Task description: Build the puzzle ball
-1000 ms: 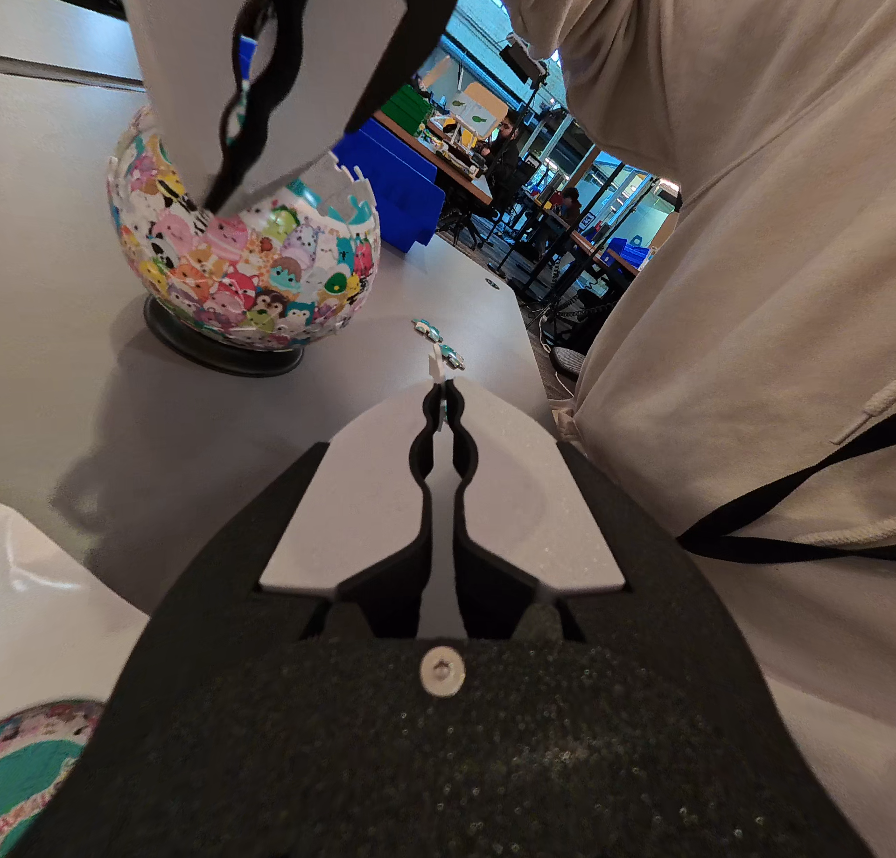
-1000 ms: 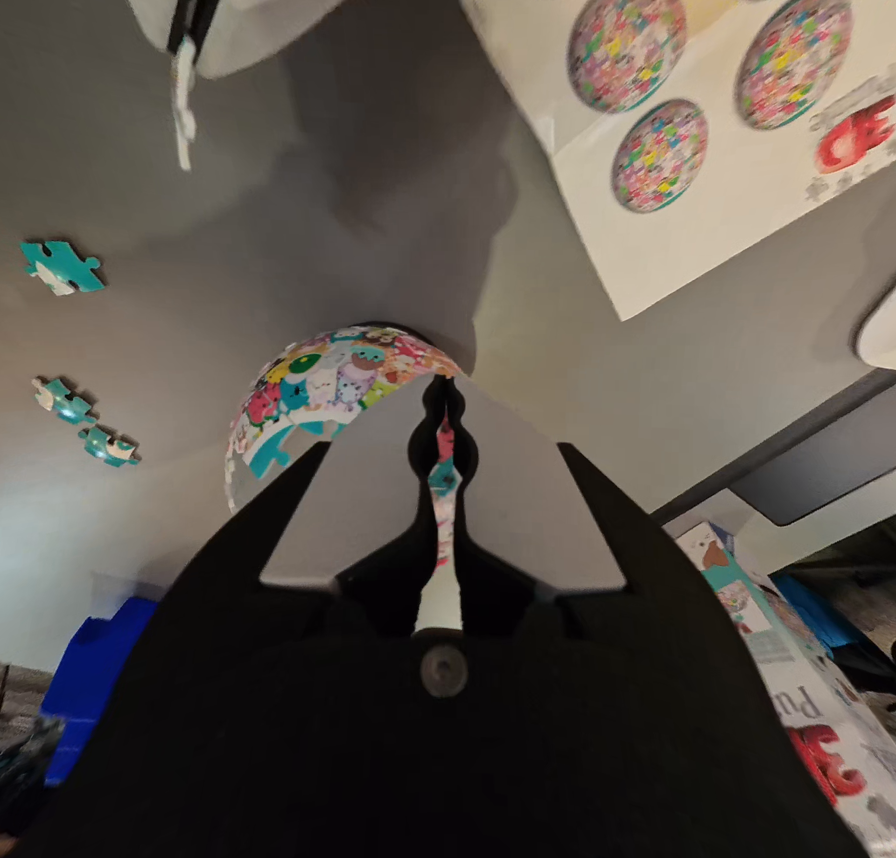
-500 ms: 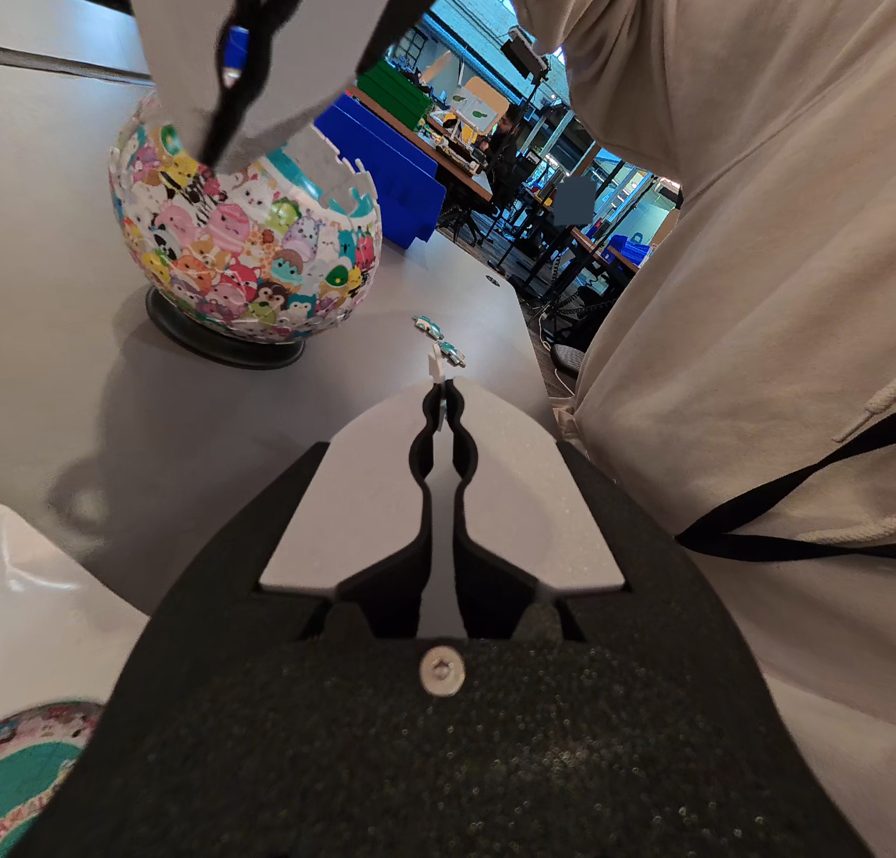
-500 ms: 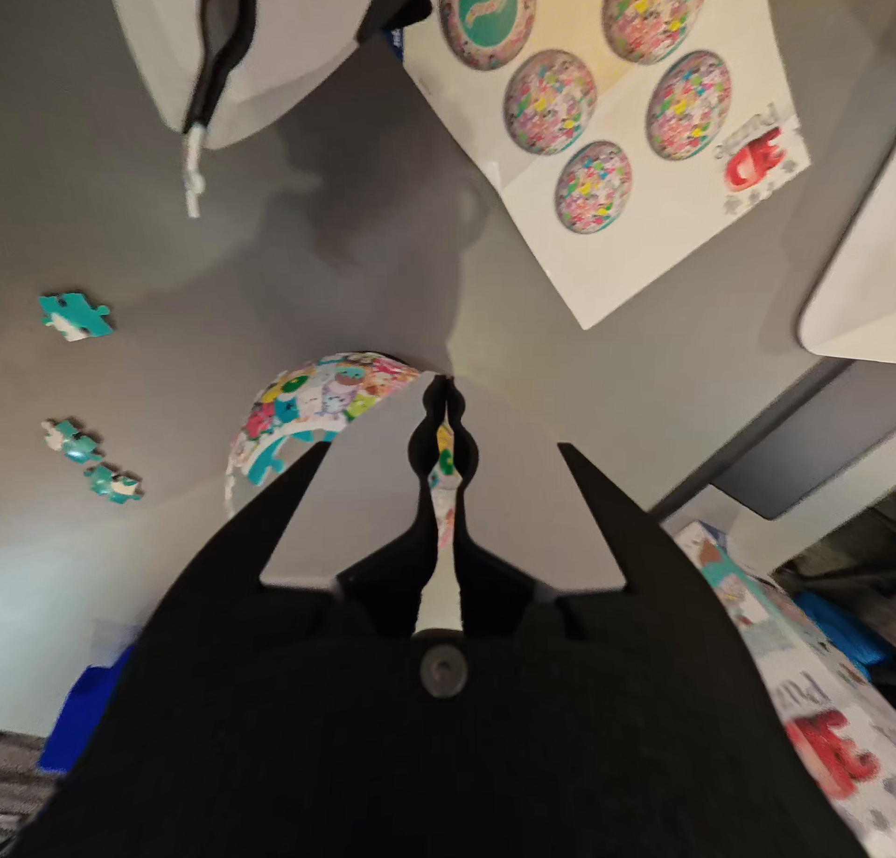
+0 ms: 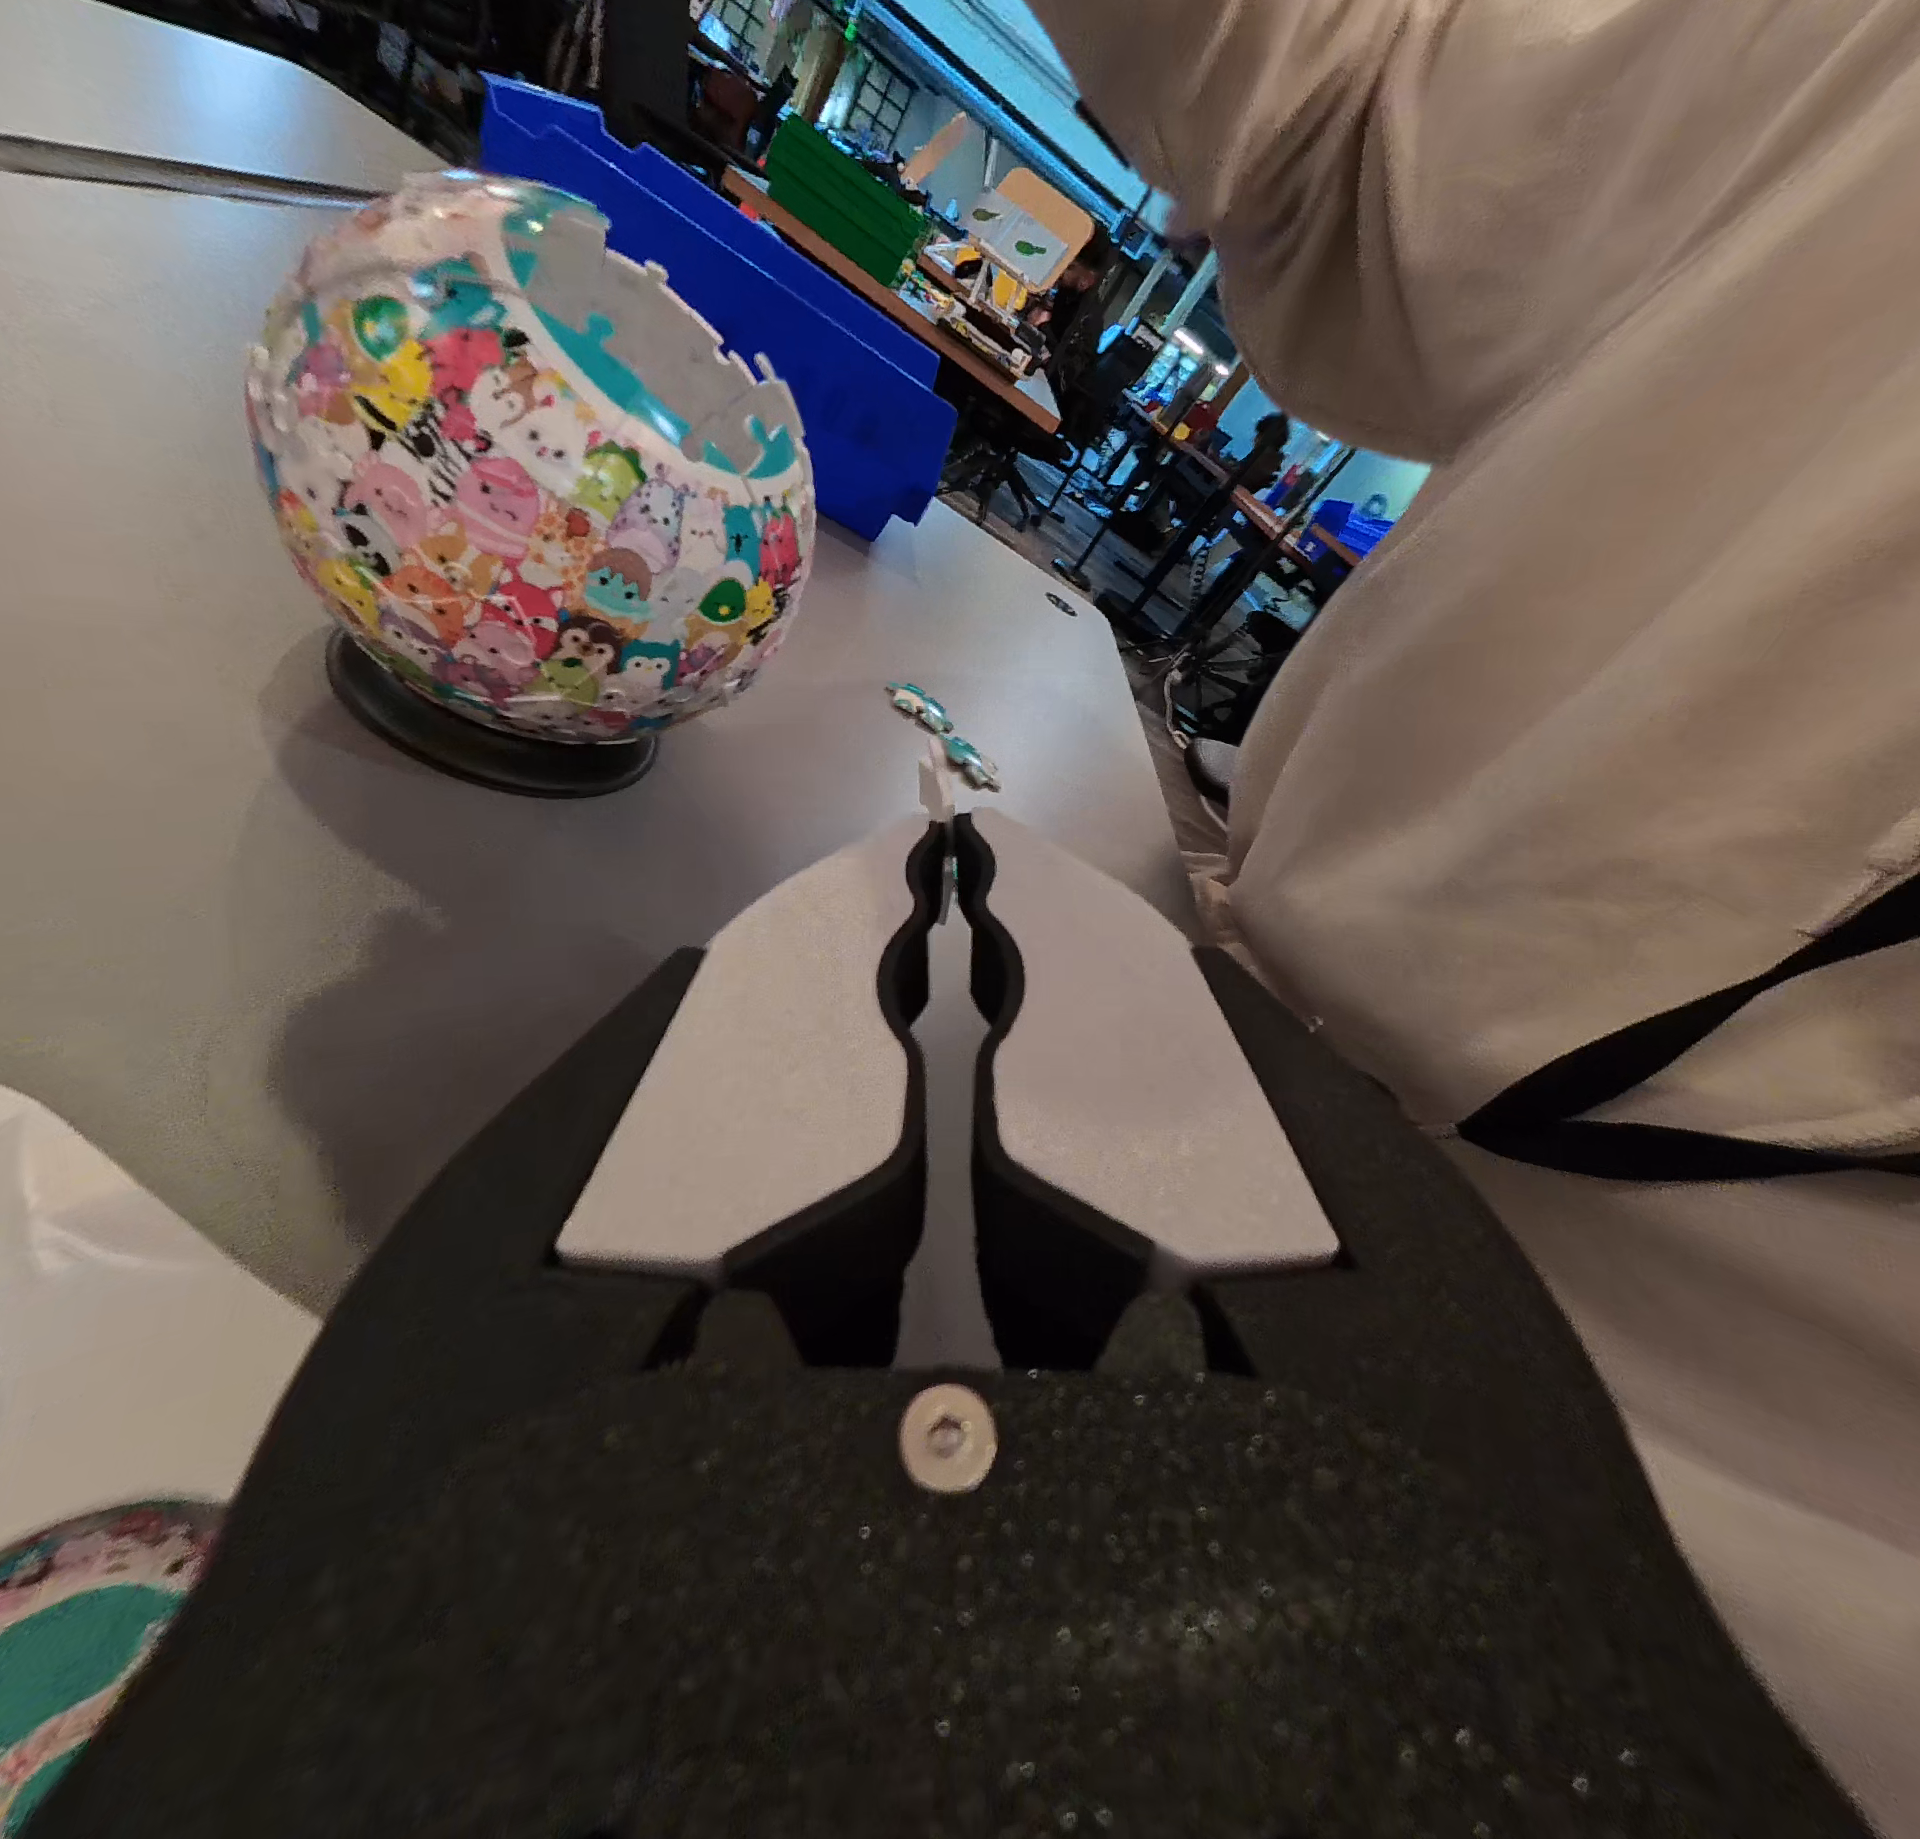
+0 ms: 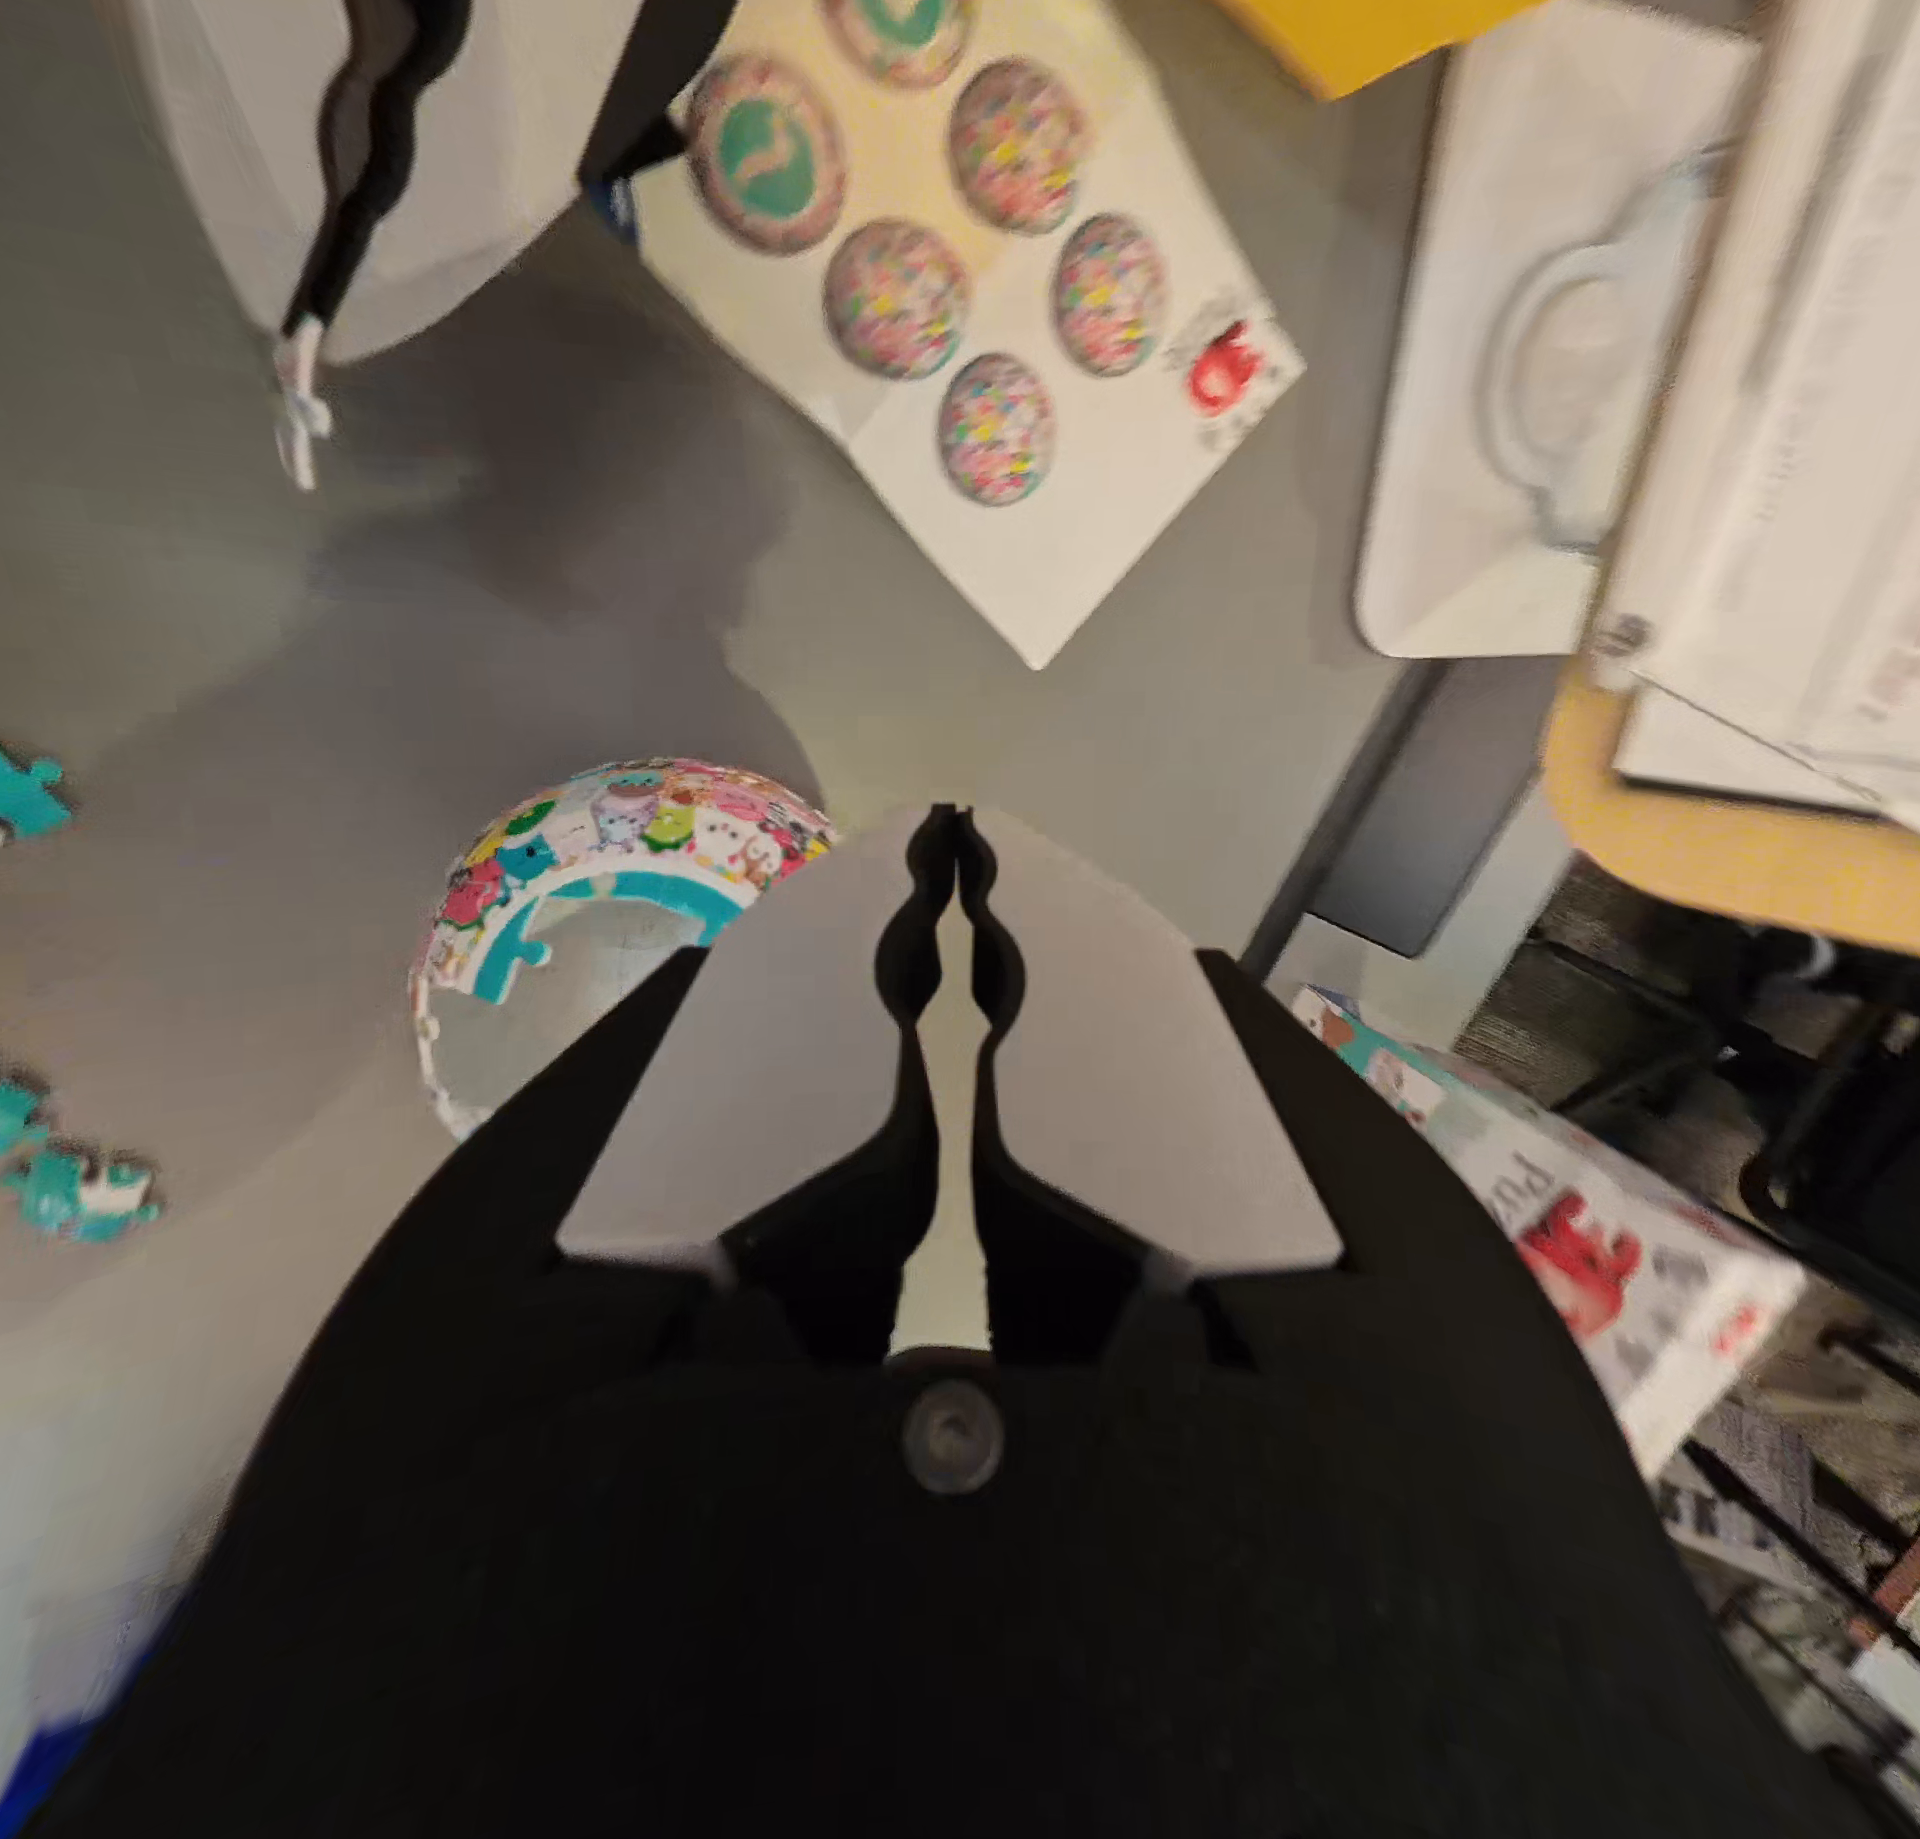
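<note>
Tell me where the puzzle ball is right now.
In the left wrist view the puzzle ball sits upper left on its dark stand, on the grey table before the blue bin.

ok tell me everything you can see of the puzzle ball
The puzzle ball is an unfinished hollow sphere of interlocking pieces, glossy and printed with colourful cartoon animals. Its top is open, with a jagged teal-edged rim and plain grey inside. It sits upright on a dark round stand on the grey table; neither hand-held gripper touches it.
</note>
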A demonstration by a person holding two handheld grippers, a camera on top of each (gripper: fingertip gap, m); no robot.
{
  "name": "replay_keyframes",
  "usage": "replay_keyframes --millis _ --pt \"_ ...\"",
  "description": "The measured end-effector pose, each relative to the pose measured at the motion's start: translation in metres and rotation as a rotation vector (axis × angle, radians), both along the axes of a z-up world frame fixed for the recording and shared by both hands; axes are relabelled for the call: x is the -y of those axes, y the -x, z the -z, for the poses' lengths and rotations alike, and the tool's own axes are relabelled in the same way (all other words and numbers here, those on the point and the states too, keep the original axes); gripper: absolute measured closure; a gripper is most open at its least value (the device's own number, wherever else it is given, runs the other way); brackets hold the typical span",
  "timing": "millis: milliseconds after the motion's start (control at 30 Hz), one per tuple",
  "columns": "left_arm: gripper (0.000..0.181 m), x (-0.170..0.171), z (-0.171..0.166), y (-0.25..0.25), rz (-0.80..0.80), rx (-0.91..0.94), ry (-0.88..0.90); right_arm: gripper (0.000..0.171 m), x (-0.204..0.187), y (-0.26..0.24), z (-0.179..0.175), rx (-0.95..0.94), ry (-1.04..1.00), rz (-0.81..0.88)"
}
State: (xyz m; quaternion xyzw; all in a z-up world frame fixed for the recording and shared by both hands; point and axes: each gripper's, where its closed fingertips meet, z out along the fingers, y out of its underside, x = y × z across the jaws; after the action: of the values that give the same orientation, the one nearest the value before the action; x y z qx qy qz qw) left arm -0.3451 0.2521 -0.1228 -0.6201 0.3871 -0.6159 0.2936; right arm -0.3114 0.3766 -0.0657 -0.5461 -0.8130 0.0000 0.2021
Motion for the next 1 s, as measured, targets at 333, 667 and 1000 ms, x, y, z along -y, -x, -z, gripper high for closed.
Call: replay_keyframes --millis 333,667,1000 --pt "0.18 -0.003 -0.001 -0.02 -0.012 -0.095 -0.08 0.17 0.079 -0.116 0.002 -0.772 0.137 0.447" --pt "0.18 -0.019 -0.063 -0.083 0.267 -0.723 -0.209 0.171 0.095 -0.142 0.054 -0.927 -0.334 0.417" --pt "0.18 -0.021 -0.046 -0.127 0.535 -1.038 -0.003 0.171 0.102 -0.13 0.038 -1.025 -0.619 0.355"
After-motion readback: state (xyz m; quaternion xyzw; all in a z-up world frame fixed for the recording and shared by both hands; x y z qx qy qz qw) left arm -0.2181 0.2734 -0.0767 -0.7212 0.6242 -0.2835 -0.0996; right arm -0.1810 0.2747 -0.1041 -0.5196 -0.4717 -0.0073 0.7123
